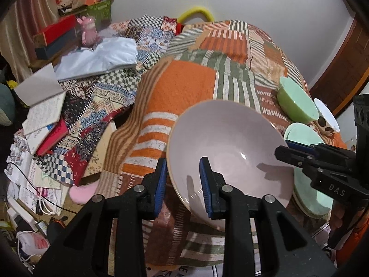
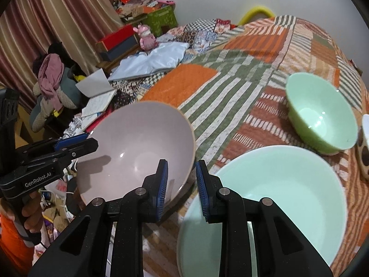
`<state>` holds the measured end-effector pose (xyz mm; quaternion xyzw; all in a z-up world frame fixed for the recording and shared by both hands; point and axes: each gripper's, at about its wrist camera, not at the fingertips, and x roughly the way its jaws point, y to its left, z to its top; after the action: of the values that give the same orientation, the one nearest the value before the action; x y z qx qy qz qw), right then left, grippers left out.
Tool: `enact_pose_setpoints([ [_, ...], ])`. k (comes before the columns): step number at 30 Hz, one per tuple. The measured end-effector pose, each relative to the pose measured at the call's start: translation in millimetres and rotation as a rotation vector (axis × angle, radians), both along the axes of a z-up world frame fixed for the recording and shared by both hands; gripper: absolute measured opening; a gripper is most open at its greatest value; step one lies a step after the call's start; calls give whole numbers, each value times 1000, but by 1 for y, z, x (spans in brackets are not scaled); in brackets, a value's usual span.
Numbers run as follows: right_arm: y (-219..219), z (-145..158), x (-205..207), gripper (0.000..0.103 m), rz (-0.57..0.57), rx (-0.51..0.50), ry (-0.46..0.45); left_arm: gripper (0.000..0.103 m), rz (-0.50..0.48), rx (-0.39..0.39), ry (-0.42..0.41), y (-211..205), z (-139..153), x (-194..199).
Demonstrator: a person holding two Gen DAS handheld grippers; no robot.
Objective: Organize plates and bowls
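Both hand-held grippers are holding one pale lilac bowl [image 1: 230,152] above the near edge of the bed, tilted, its opening facing the wrist cameras. The left hand-held gripper [image 1: 183,184] is clenching the bowl's rim, one blue pad outside the wall and one inside. The right hand-held gripper [image 2: 181,188] is clamping the opposite side of the same rim; in the left wrist view it is coming in from the right and its pad is meeting the bowl's edge.

The bed is wearing a patchwork quilt [image 1: 184,87]. Toward its right edge a mint-green plate [image 2: 288,198] is lying flat, partly under the lilac bowl. Beyond it, a green bowl [image 2: 320,115] is standing upright, well apart from the held bowl, and a white spotted bowl [image 1: 327,117] is sitting just beside it at the far right edge.

Judgement: the step in hand is carrying the lilac bowl to a resting place, probably onto the plate or beside the green bowl. To do it well, level the bowl first, keep both grips equal so the rim is not twisting, lower until the foot is bearing on the quilt or plate, then release one side at a time. Risk: the soft quilt is giving uneven support, so the bowl could tip.
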<state>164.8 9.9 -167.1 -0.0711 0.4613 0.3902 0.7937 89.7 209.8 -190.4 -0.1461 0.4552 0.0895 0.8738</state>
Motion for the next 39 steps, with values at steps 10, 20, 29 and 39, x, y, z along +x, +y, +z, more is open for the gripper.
enact_pose_setpoints([
  [10,-37,29,6,27,-56,40,-80,33,-20,35,-63,-24,33,3],
  [20,-83,48,18,47,-150,70,-163,53,-91,66,-148,-70,68,29],
  [29,-131,46,46,48,-262,68,-176,67,-149,55,-148,-104,77,73],
  [39,-159,26,78,48,-344,47,-122,68,-214,68,-81,-134,62,139],
])
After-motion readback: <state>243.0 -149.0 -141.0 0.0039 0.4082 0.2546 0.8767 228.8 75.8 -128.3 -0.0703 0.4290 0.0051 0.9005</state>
